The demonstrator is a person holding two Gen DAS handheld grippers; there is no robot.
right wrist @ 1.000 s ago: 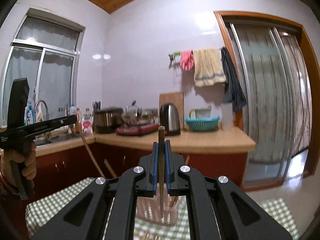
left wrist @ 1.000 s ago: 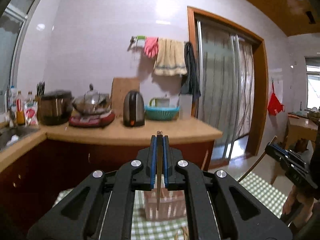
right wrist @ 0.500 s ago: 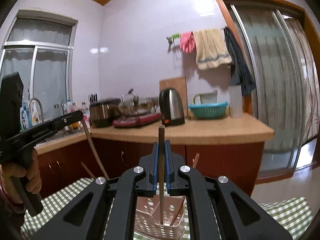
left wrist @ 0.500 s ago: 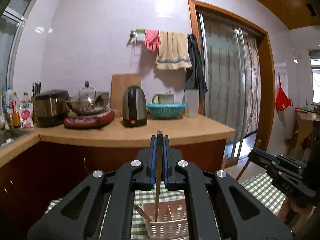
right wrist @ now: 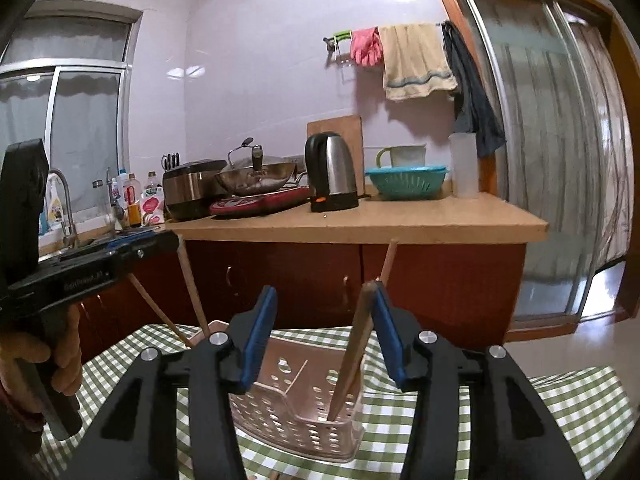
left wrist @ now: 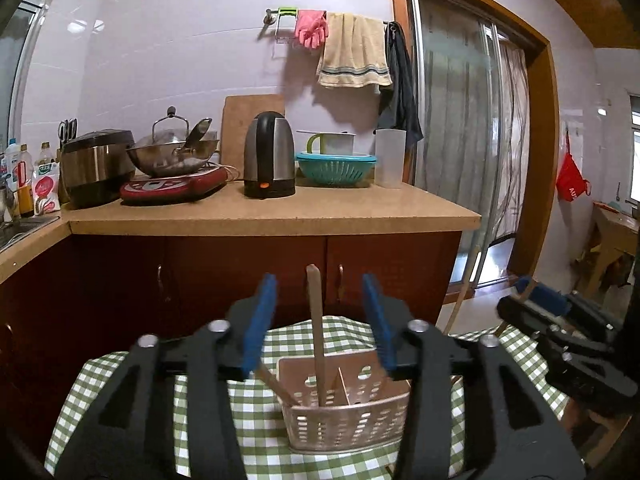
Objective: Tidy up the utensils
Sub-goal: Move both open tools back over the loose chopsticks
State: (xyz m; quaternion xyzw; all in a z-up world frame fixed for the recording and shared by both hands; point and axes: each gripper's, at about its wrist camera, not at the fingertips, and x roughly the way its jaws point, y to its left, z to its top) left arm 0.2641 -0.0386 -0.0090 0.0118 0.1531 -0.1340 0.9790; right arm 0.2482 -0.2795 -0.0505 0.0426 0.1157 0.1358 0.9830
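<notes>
A table under a green checked cloth [left wrist: 120, 392] fills the foreground, with a kitchen counter [left wrist: 272, 216] well behind it. On the cloth a perforated plastic basket [left wrist: 348, 428], split by a thin divider, is taken here as the landmark. Wooden utensils are stood in the basket: one upright stick [left wrist: 316, 332] is seen in the left compartment, and a flat wooden handle [right wrist: 354, 352] is leaned in the end compartment in the right wrist view.

The left gripper [left wrist: 320, 324] is held just above the basket with its jaws spread wide, the upright stick standing free between them. The right gripper [right wrist: 322, 332] is also opened wide; the leaning handle rests against its right blue pad [right wrist: 386, 336], but nothing is clamped.

Trouble is judged most likely on withdrawal: the leaning handle could be dragged by that pad and tipped out, or the light basket toppled or slid if a stick is caught by a jaw. Open room is seen above the basket and toward the counter; the cloth's edge lies near behind the basket. The two grippers are held near each other over the basket, so a collision is possible.
</notes>
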